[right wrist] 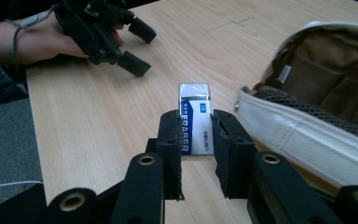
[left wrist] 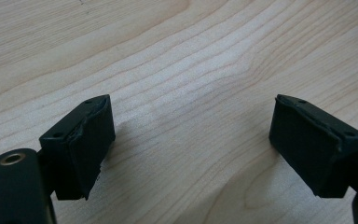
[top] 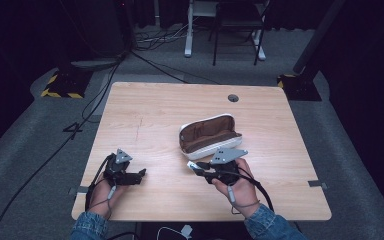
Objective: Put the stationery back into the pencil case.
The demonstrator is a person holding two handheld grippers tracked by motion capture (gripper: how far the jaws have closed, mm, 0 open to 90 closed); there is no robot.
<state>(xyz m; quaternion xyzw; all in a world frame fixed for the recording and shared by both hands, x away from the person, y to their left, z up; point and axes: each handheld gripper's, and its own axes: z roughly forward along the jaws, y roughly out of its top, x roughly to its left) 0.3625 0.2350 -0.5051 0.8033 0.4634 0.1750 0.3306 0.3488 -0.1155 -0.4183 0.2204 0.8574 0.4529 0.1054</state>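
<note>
An eraser (right wrist: 195, 119) in a white and blue sleeve is pinched between the two jaws of my right gripper (right wrist: 196, 140), which is shut on it just above the table. From above, the right gripper (top: 200, 167) sits at the near side of an open white pencil case (top: 210, 135) with a brown lining, and the eraser (top: 194, 166) sticks out at its left. The case (right wrist: 317, 112) lies open to the right of the eraser. My left gripper (top: 141, 175) rests on the wooden table (top: 145, 115) at the front left, open, with bare wood between its pads (left wrist: 93, 140).
A round cable hole (top: 233, 98) sits near the table's far edge. Cables run over the grey floor at the left, and stand bases with yellow and black tape (top: 60, 87) flank the table. A chair and desk legs (top: 230, 30) stand beyond it.
</note>
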